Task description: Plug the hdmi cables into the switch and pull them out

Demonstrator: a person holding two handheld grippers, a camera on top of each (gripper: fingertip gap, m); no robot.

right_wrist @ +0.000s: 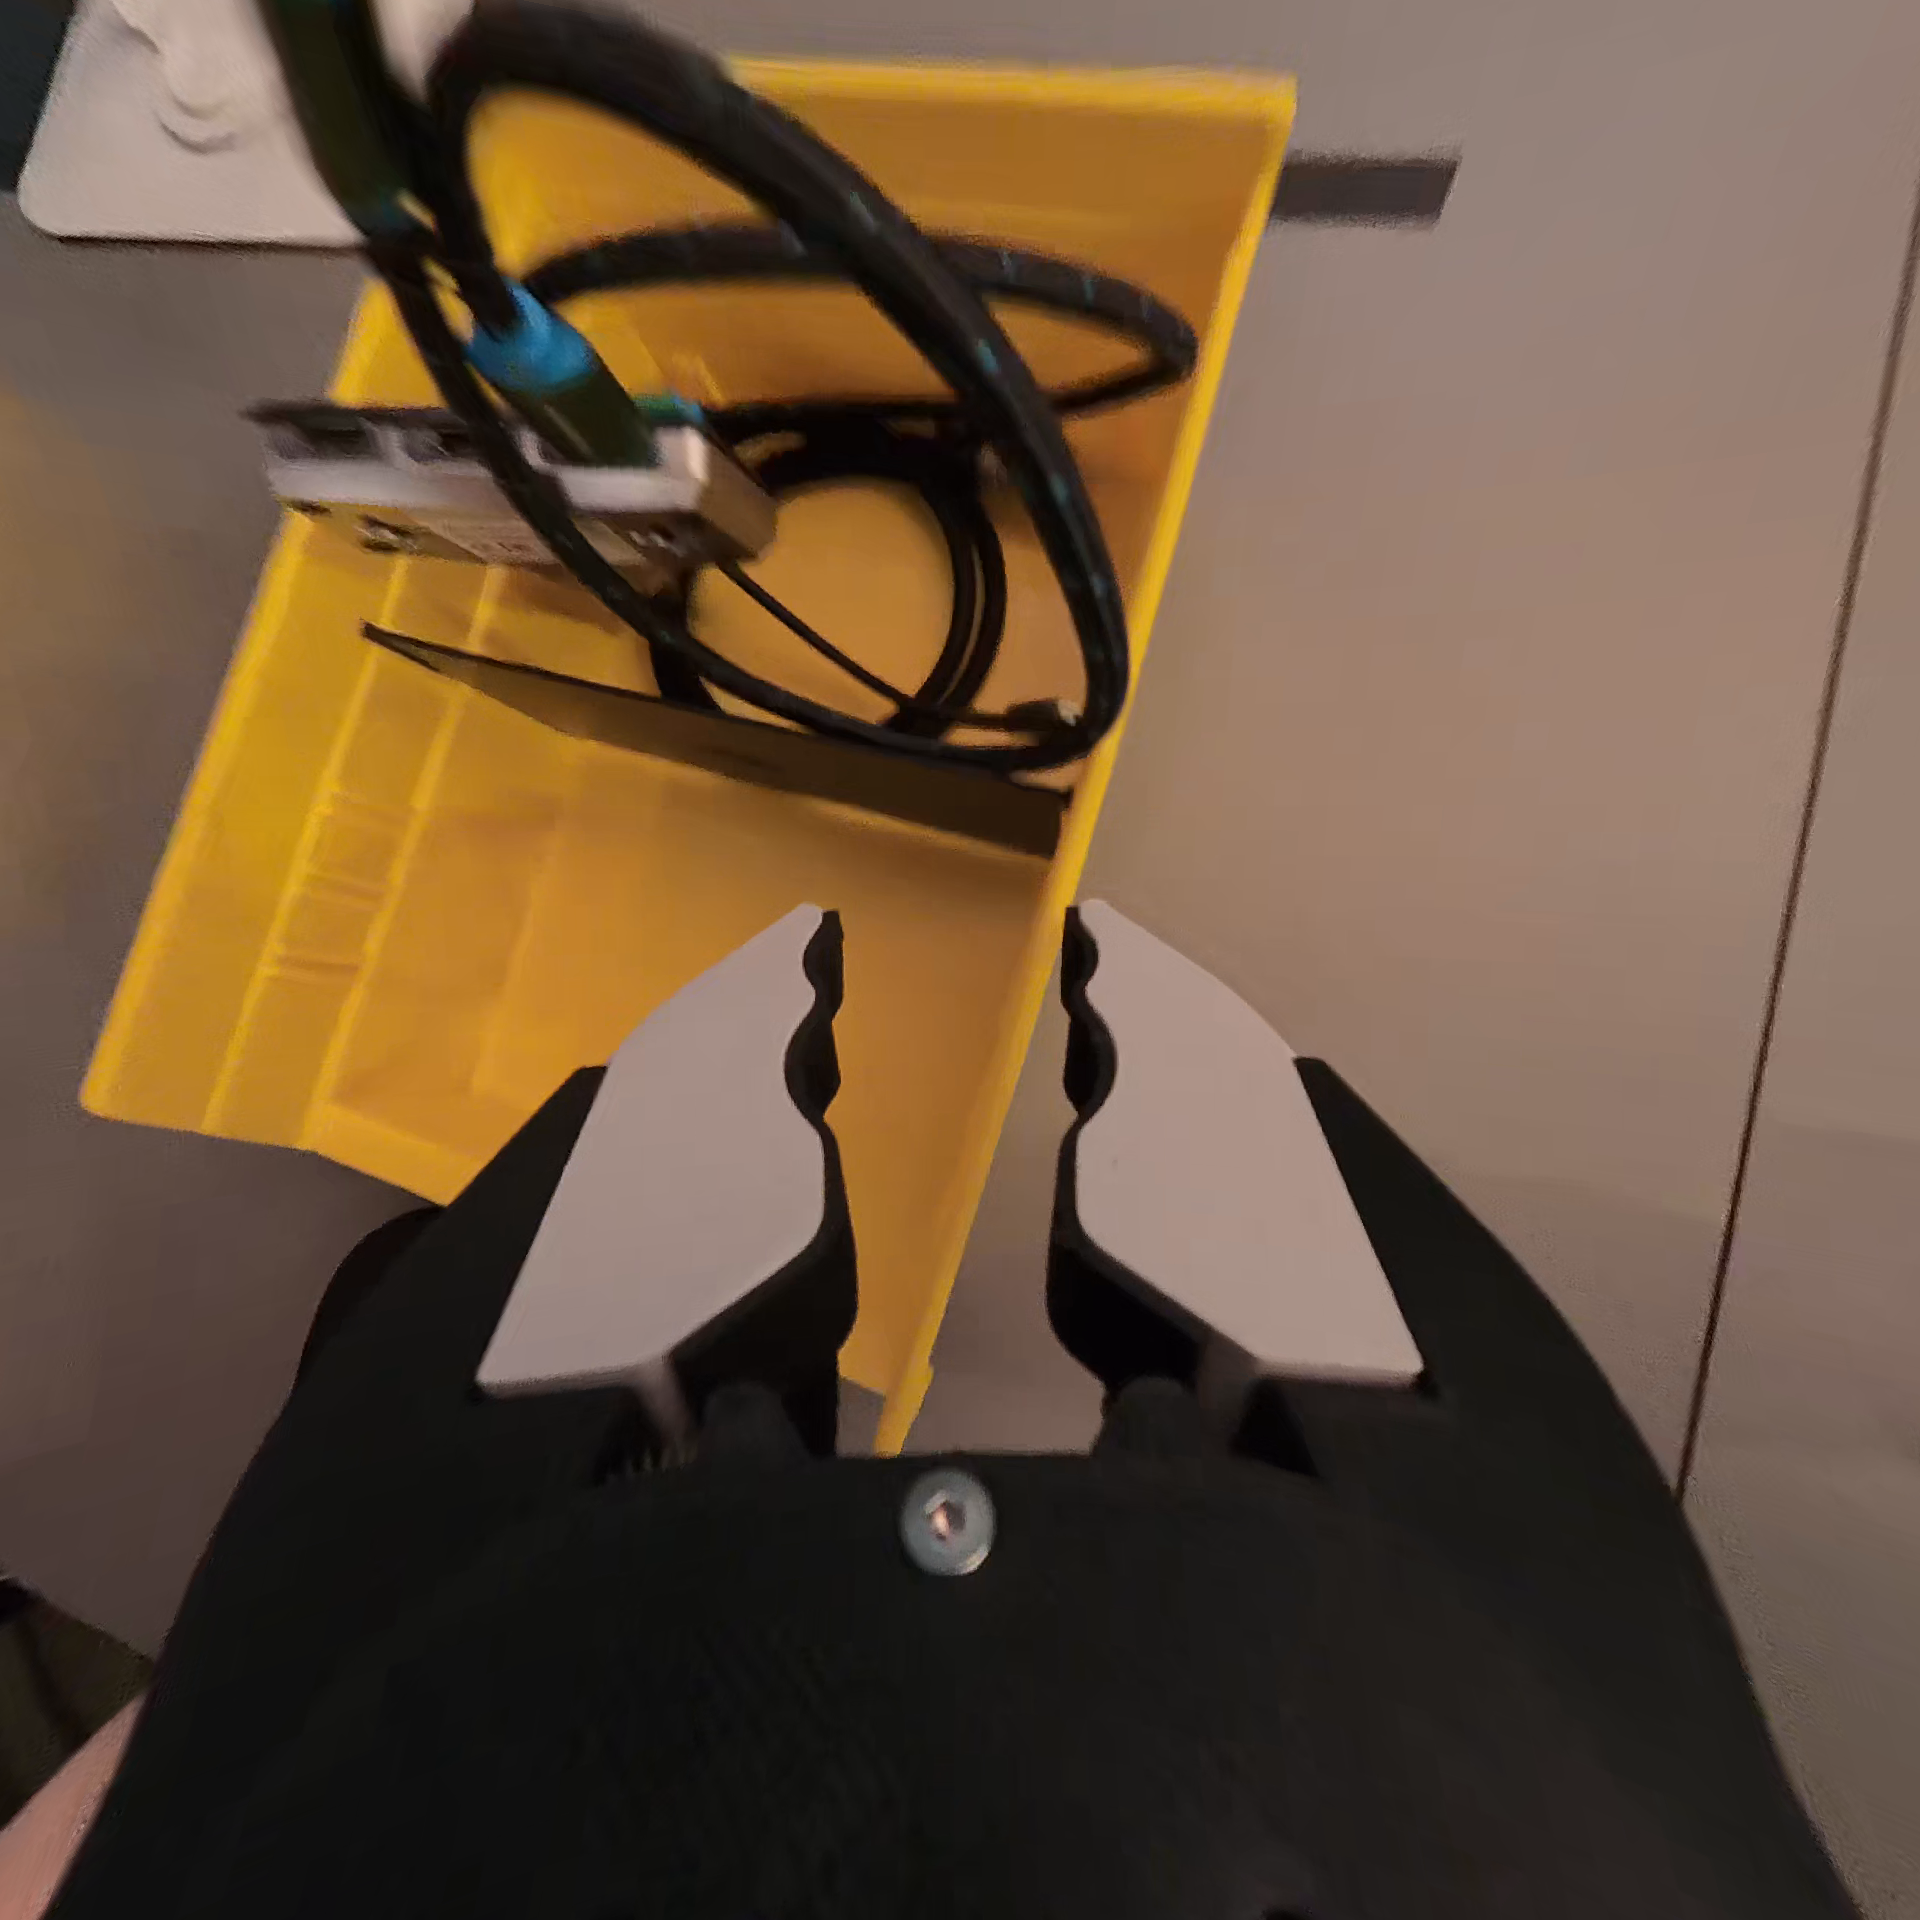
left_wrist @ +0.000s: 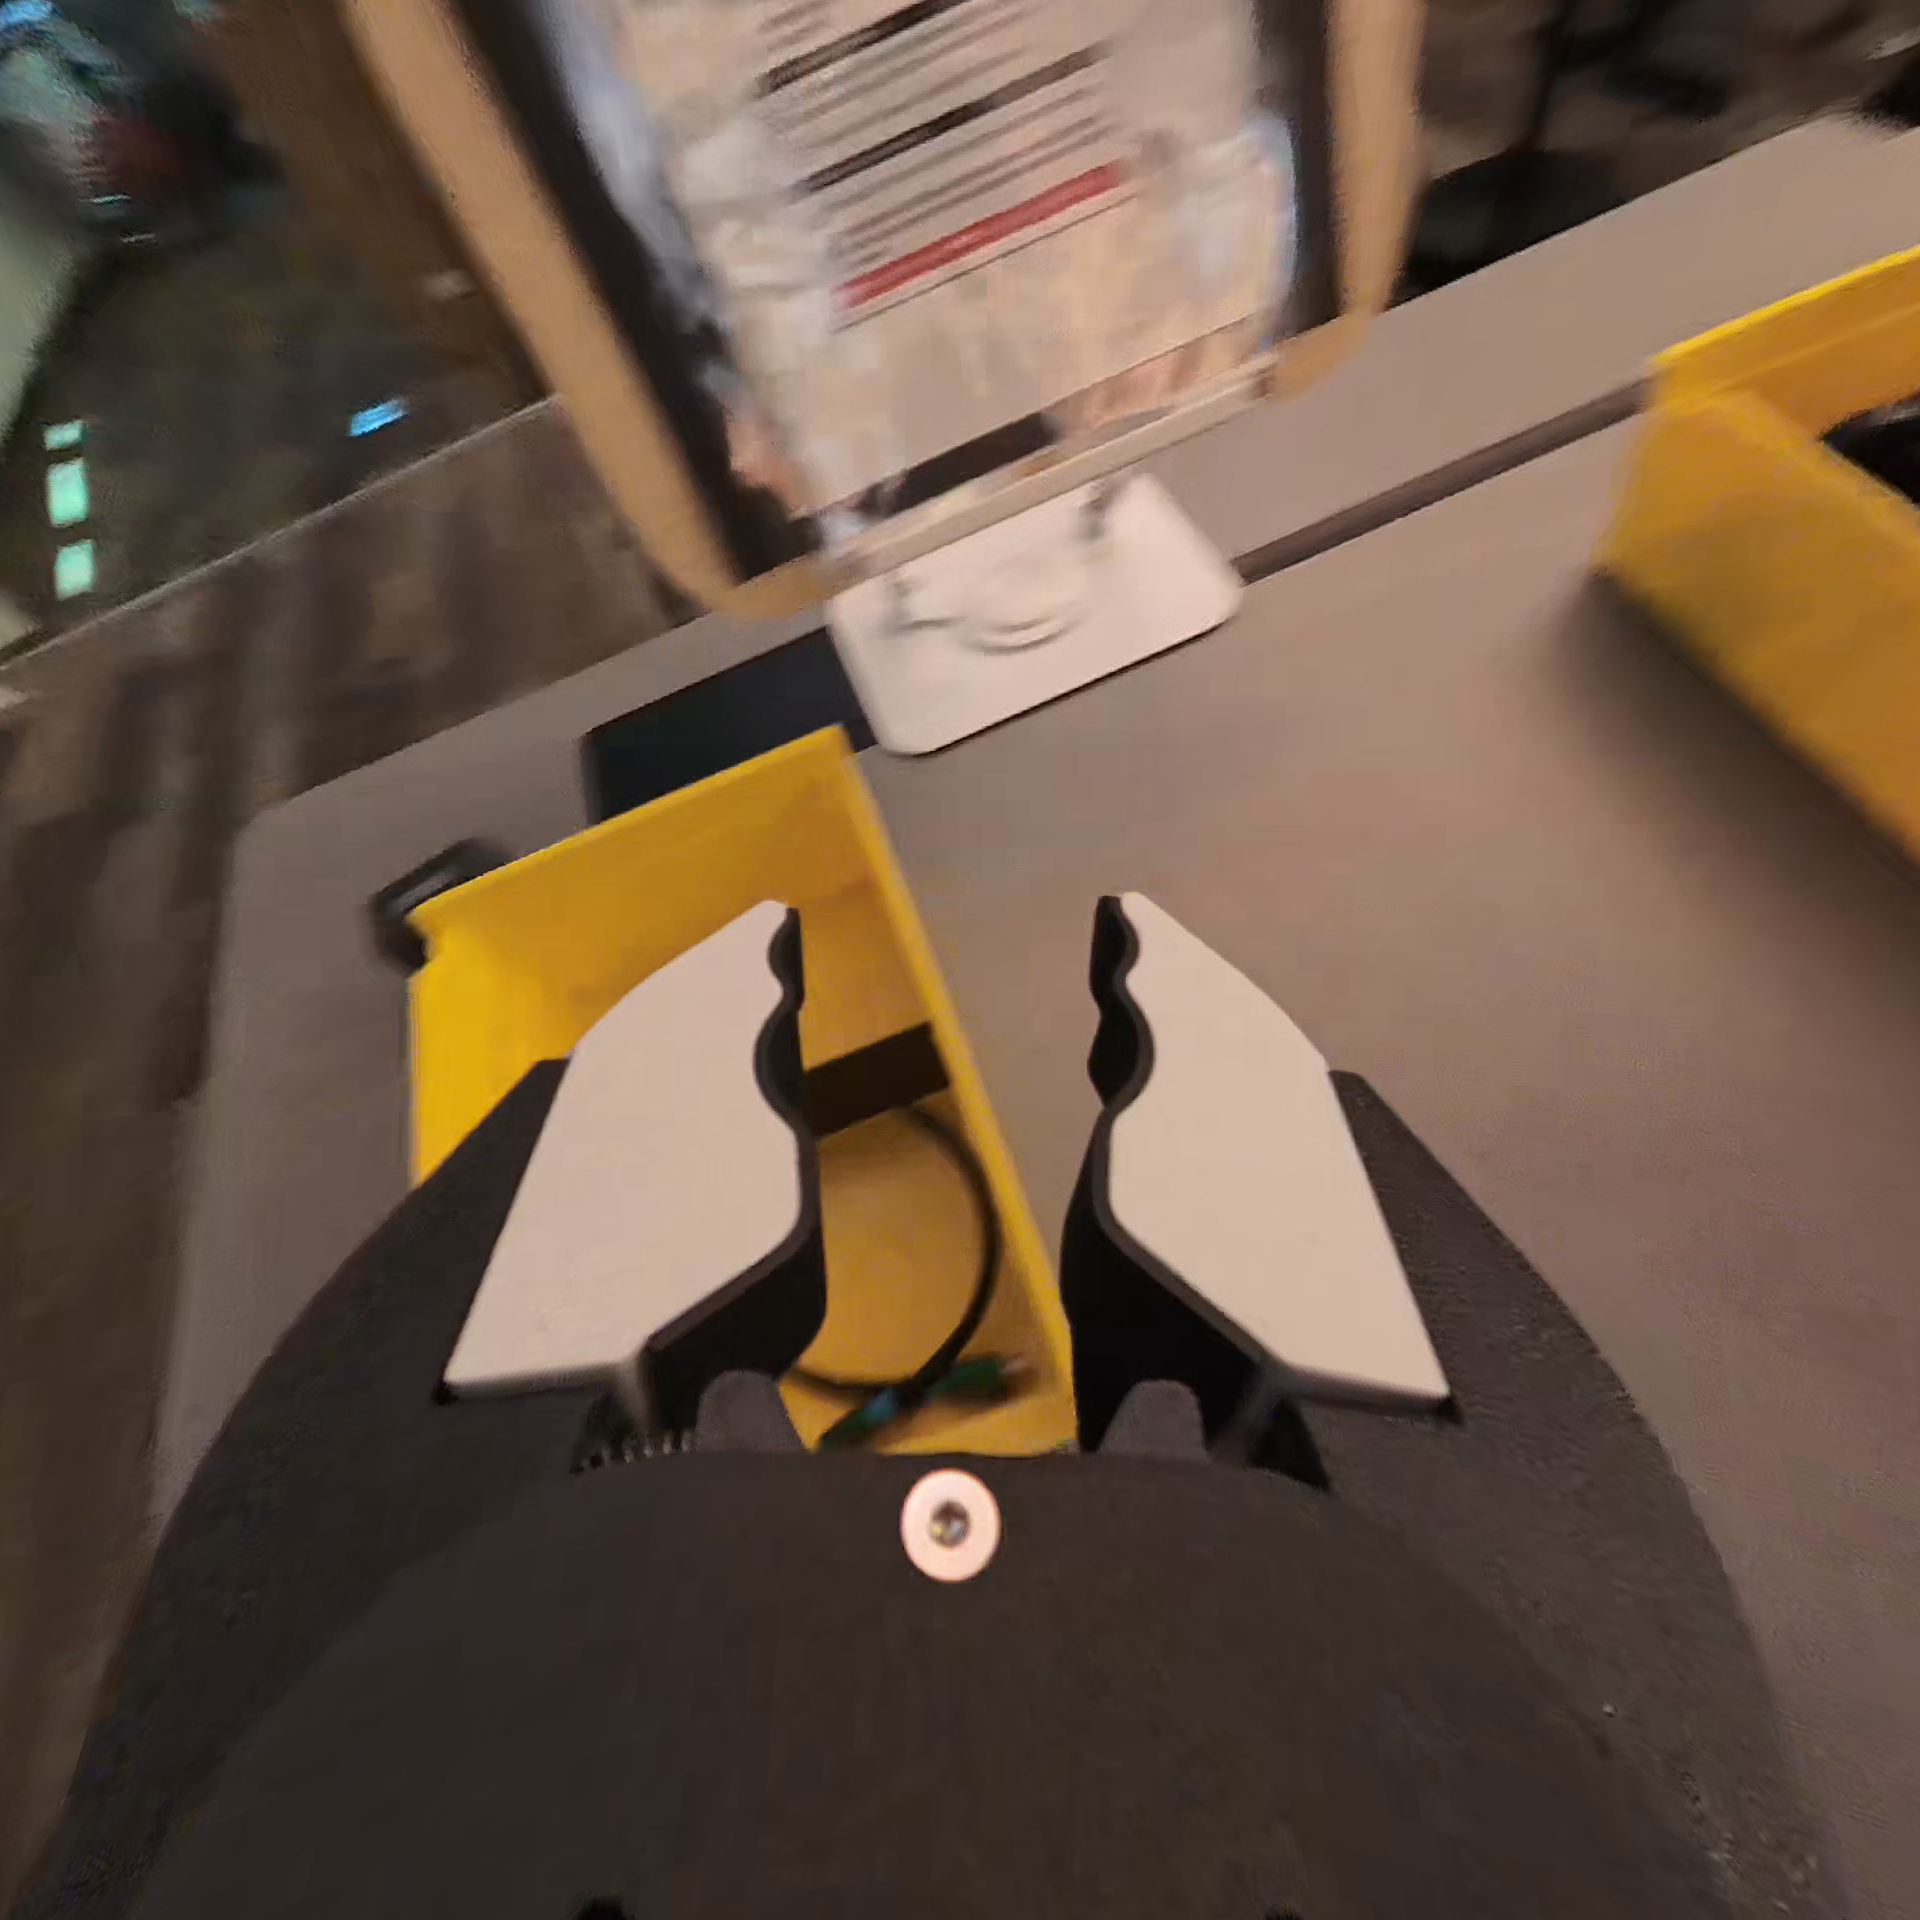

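In the right wrist view a yellow bin (right_wrist: 436, 935) holds a small grey switch box (right_wrist: 457, 488) at its far left side. A black braided HDMI cable (right_wrist: 935, 312) coils in the bin, and its blue-collared plug (right_wrist: 551, 364) lies on top of the switch. Whether it is plugged in I cannot tell. My right gripper (right_wrist: 945, 925) is open and empty above the bin's near right wall. In the left wrist view my left gripper (left_wrist: 945, 914) is open and empty over the right wall of another yellow bin (left_wrist: 644, 883) that holds a thin black cable (left_wrist: 966, 1226).
A black divider (right_wrist: 727, 727) crosses the right-hand bin. A white stand base (left_wrist: 1039, 613) carrying a blurred upright board (left_wrist: 935, 260) stands on the grey table (left_wrist: 1351, 935) behind the left bin. A second yellow bin (left_wrist: 1766, 582) shows at the right in the left wrist view. The table's edge runs at the left. Some 55 cm of space lies between my two pairs of fingers.
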